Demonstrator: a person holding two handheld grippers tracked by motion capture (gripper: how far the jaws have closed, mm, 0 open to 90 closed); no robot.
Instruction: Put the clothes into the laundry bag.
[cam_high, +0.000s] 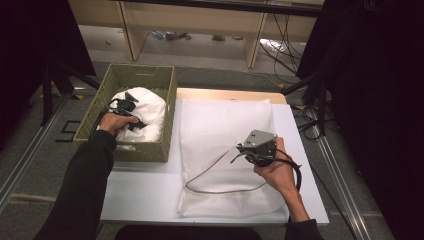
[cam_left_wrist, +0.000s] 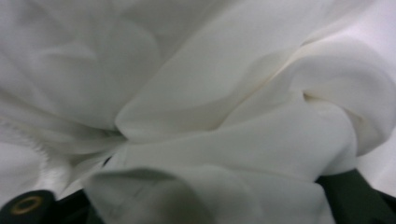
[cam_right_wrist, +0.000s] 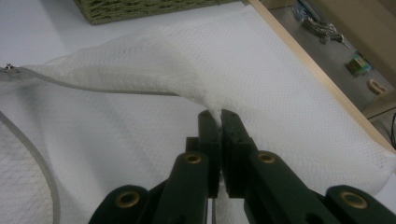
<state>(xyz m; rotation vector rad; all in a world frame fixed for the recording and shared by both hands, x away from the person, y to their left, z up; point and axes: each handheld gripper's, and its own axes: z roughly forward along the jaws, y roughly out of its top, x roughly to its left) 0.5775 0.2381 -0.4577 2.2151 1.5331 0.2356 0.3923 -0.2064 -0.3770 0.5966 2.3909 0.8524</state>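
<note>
Right gripper view: right tool (cam_right_wrist: 220, 116) clamped on mesh bag (cam_right_wrist: 261, 88); left tool (cam_high: 125, 106) in white cloth (cam_high: 147, 112), state unclear.

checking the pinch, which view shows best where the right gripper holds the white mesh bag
The right gripper view: the right gripper has its black jaws shut on a raised fold of the white mesh laundry bag. The high view shows the bag flat, the pinch hidden. The left gripper view shows other white cloth.

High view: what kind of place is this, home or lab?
Likely a lab or workshop: floor rails, loose cables under a plain bench, dark curtains around the white table.
</note>
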